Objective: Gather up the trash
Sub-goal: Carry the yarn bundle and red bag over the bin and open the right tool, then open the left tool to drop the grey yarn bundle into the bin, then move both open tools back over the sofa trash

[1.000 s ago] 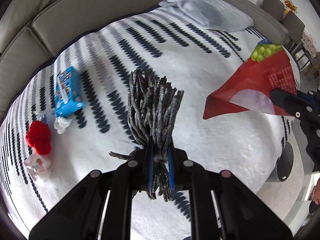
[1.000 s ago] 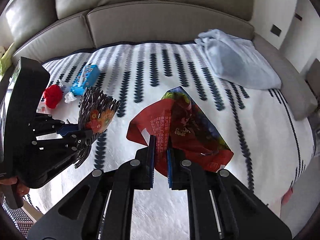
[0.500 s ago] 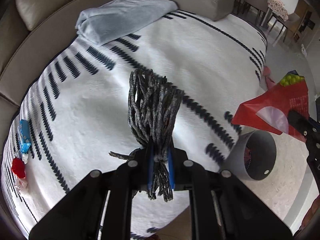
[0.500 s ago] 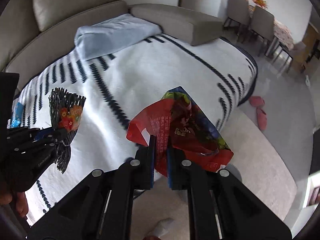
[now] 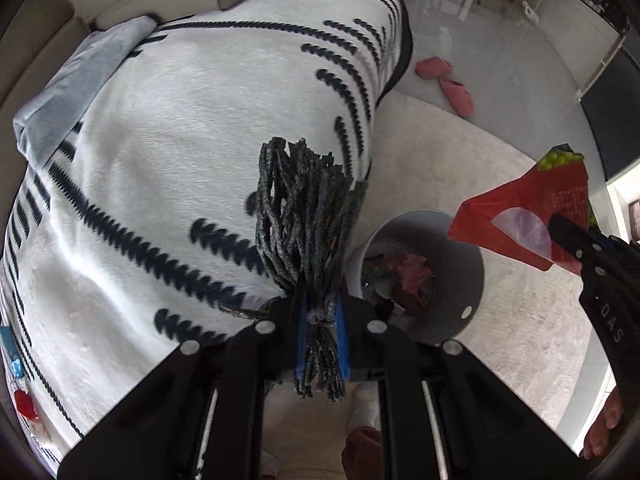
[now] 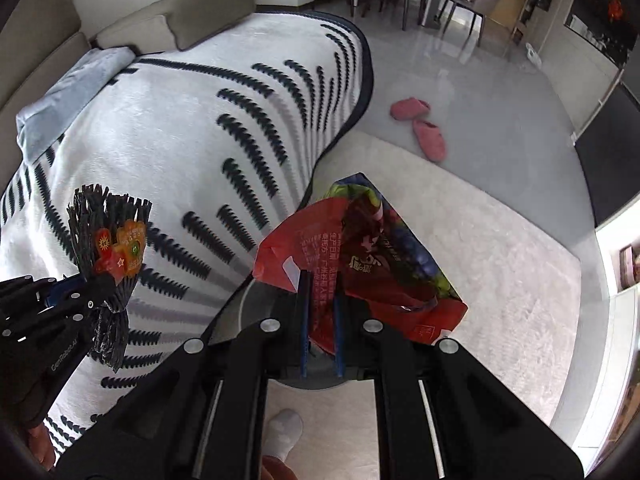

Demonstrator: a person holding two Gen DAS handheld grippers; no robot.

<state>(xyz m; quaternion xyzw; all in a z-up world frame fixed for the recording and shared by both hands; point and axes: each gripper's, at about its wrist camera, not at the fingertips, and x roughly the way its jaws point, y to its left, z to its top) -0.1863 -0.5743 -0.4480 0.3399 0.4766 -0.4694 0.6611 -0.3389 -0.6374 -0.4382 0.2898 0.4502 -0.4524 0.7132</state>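
Swung away from the sofa, now over the bin (image 5: 416, 272). Left gripper (image 5: 320, 332) pinching the net (image 5: 304, 216), right gripper (image 6: 320, 328) pinching the bag (image 6: 360, 256). Ready to drop.

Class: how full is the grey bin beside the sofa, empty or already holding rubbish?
Already holding rubbish. In the left wrist view, dark and pinkish scraps lie inside the grey bin; how deep they go cannot be told.

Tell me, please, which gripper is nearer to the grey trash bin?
Hard to call, perhaps the right. The right gripper, clamping a red snack bag, hangs over the trash bin; the left gripper sits at its rim.
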